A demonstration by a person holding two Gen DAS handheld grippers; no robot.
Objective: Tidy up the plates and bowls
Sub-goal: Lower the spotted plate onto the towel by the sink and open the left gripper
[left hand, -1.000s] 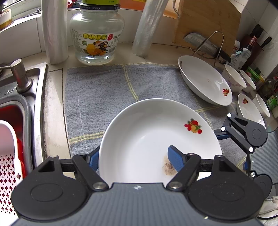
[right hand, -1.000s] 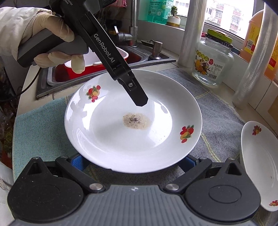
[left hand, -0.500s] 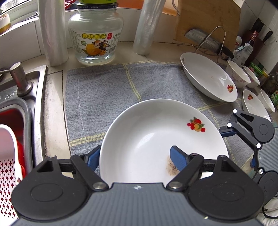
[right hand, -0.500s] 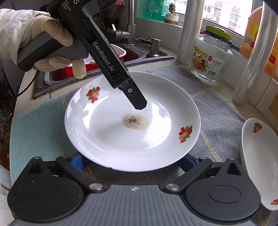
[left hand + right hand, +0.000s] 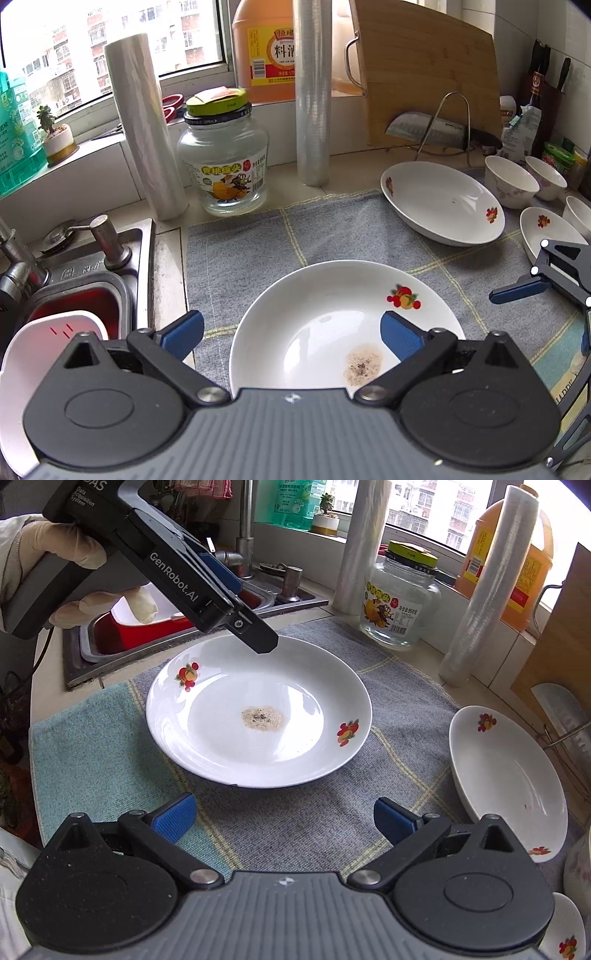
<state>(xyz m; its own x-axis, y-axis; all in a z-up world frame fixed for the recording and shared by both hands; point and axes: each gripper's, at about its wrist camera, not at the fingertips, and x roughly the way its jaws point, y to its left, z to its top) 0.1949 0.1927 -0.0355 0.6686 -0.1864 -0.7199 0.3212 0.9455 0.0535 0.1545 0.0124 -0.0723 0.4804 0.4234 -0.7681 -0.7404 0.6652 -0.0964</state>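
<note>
A white plate [image 5: 332,317] with fruit prints and a brown stain lies flat on the grey cloth [image 5: 258,251]. My left gripper [image 5: 290,321] hangs over the plate's sink-side rim, its jaws opening wide. One pad is outside the rim, the other is above the plate's hollow, and neither presses on it. From the right wrist the plate [image 5: 258,716] lies ahead and the left gripper's finger [image 5: 255,635] floats above its far rim. My right gripper [image 5: 283,806] is open and empty, short of the plate. A deep oval dish [image 5: 443,206] lies to the right.
Small bowls [image 5: 509,181] and a small dish [image 5: 546,229] stand at the far right. A glass jar [image 5: 221,173] and two film rolls [image 5: 144,125] line the back. The sink [image 5: 92,258] holds a red basin. A cutting board [image 5: 424,74] and a cleaver lean behind.
Both grippers have lifted and drawn back from the plate. The right gripper's fingers, which were under the plate's near rim, are now clear of it. The plate stays on the cloth.
</note>
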